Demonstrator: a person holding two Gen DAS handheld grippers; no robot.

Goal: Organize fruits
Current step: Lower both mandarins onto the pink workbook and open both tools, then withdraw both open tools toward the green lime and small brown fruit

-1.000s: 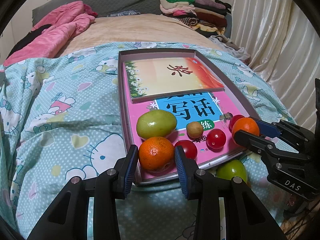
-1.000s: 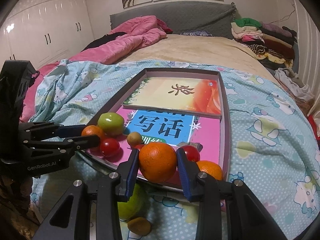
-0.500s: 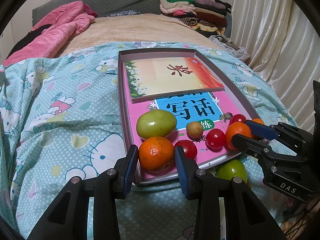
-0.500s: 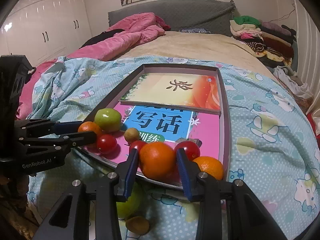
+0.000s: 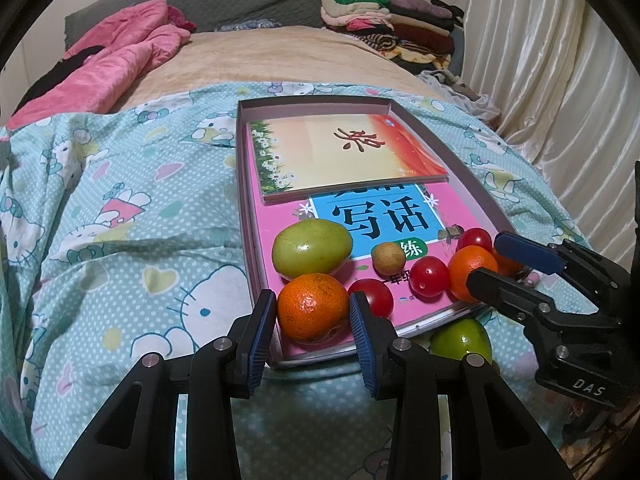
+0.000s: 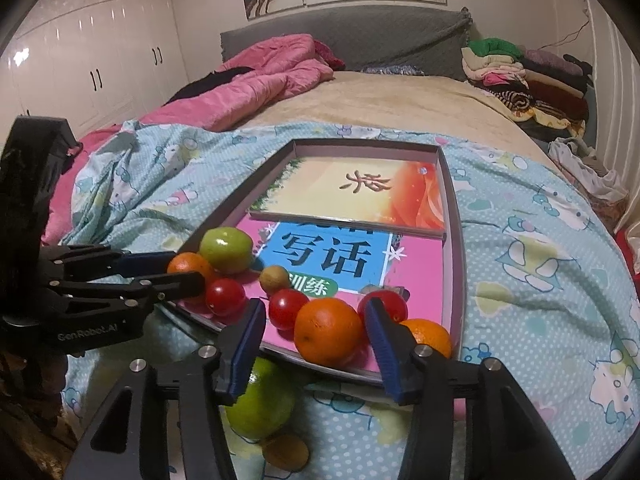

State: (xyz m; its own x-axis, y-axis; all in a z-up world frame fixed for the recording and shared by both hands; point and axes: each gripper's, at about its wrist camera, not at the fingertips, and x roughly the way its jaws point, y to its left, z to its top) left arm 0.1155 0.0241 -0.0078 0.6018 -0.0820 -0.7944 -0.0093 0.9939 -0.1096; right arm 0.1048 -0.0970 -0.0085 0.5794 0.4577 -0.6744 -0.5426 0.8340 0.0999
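A shallow grey tray [image 5: 245,216] [image 6: 456,240] lies on the bed with two books and several fruits in it. My left gripper [image 5: 313,312] is shut on an orange [image 5: 312,306] at the tray's near left corner; it also shows in the right wrist view [image 6: 188,266]. My right gripper [image 6: 316,334] is open; a second orange [image 6: 328,334] [image 5: 472,266] rests in the tray between its fingers, with a gap on the left side. Cherry tomatoes [image 5: 430,276] [image 6: 286,308], a green fruit [image 5: 312,246] and a small brown fruit [image 5: 388,258] sit in the tray.
A green fruit [image 6: 262,398] [image 5: 460,340] and a small brown fruit [image 6: 288,452] lie on the blue patterned bedsheet [image 5: 120,240] just outside the tray's near edge. A third orange [image 6: 428,336] sits at the tray's right corner. Pink quilt [image 6: 256,88] and folded clothes [image 5: 384,16] lie far back.
My right gripper lowered its orange into the tray and opened its fingers around it. My left gripper has stayed still, shut on its orange.
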